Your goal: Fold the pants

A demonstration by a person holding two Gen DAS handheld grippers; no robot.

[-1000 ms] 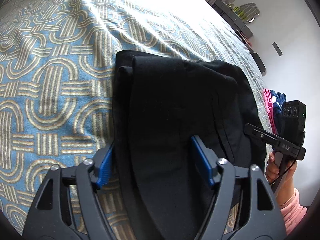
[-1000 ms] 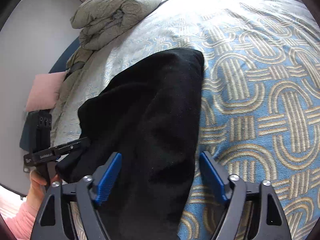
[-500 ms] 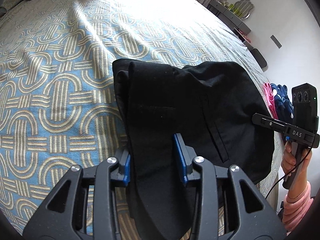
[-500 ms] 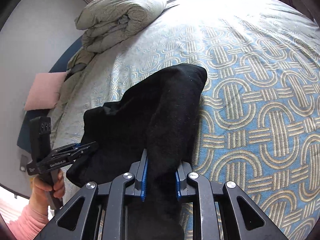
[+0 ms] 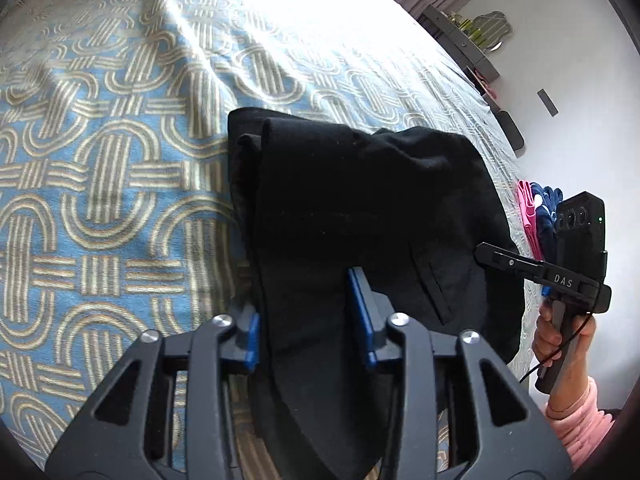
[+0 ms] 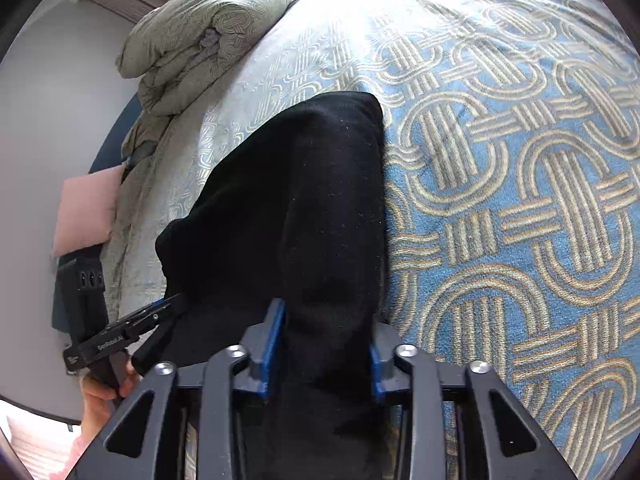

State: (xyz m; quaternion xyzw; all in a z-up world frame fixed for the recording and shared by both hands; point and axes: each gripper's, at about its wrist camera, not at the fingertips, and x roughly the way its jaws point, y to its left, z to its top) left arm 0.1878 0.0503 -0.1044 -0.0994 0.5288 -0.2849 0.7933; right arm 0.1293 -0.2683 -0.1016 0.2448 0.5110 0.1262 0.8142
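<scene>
Since one second earlier, both grippers were narrowed onto the black pants point(image 5: 360, 208). The left gripper point(image 5: 308, 316) was closing on a fold; the right gripper point(image 6: 324, 344) was opening slightly, fabric pinched between. The pants were spread ahead on the patterned bedspread point(image 5: 100, 200).

Pants point(image 5: 360, 208) lie on the bed point(image 5: 100, 200), bunched up near its edge. Rolled duvet point(image 6: 200, 36) sits behind them at the far end, a cushion point(image 6: 86, 208) beside the bed, some clothes point(image 5: 536, 212) off the other side.
</scene>
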